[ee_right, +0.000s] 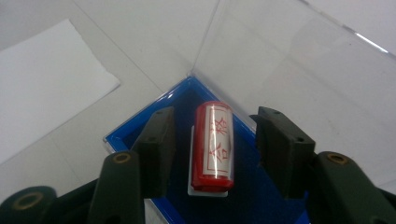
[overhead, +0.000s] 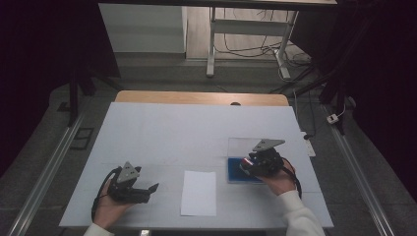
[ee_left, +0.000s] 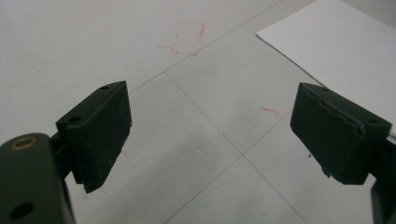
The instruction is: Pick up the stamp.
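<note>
A red cylindrical stamp with a white label and red characters lies in a blue-lined box whose clear lid stands open. My right gripper is open, its jaws standing either side of the stamp with gaps on both sides. In the high view the right gripper is over the blue box at the right of the table. A white sheet of paper lies at the front centre. My left gripper rests open at the front left, nothing between its jaws.
The white table cover carries faint grid lines and small red marks. A corner of the paper lies to the right of the left gripper. Behind the table stand a desk frame and cables on the floor.
</note>
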### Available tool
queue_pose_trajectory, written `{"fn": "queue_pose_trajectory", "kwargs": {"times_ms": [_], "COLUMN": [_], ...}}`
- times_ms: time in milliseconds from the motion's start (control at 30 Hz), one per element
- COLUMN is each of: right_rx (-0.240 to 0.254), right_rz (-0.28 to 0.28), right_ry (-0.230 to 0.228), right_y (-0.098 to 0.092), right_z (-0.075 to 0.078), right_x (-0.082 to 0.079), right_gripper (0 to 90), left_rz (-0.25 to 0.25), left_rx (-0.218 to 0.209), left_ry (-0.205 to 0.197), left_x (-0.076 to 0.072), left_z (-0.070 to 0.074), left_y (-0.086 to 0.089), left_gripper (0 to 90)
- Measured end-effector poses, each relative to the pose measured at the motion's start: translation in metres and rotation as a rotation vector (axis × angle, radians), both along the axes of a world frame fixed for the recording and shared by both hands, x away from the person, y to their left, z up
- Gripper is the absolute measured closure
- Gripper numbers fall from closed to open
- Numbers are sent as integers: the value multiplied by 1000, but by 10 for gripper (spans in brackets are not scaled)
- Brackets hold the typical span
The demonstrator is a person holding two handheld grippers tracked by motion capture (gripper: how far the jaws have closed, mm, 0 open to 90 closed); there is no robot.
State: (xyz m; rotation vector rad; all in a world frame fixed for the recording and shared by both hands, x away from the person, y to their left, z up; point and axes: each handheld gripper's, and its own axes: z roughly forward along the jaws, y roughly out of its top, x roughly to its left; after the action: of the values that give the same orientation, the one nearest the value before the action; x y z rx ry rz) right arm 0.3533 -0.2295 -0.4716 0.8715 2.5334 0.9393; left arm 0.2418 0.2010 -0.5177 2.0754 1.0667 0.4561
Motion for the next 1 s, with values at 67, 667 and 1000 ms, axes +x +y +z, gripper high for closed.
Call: {"fn": "queue_pose_trajectory", "kwargs": {"times_ms": [67,667,1000], "right_rx": [-4,-5,-77], "right_rz": [7,13,1], "right_ry": [-3,11,-13], "right_y": [1,0,7], "right_z": [0,1,0], "right_x": [0,0,-3], "right_gripper": [506,693,680], "left_rz": [0,6,8], "left_rx": [0,0,10], "left_ry": [-1,-9,-14], "left_x": [0,0,-1], "left_z": [0,0,0], "left_y": [0,1,1], "left_gripper": [131,131,132]}}
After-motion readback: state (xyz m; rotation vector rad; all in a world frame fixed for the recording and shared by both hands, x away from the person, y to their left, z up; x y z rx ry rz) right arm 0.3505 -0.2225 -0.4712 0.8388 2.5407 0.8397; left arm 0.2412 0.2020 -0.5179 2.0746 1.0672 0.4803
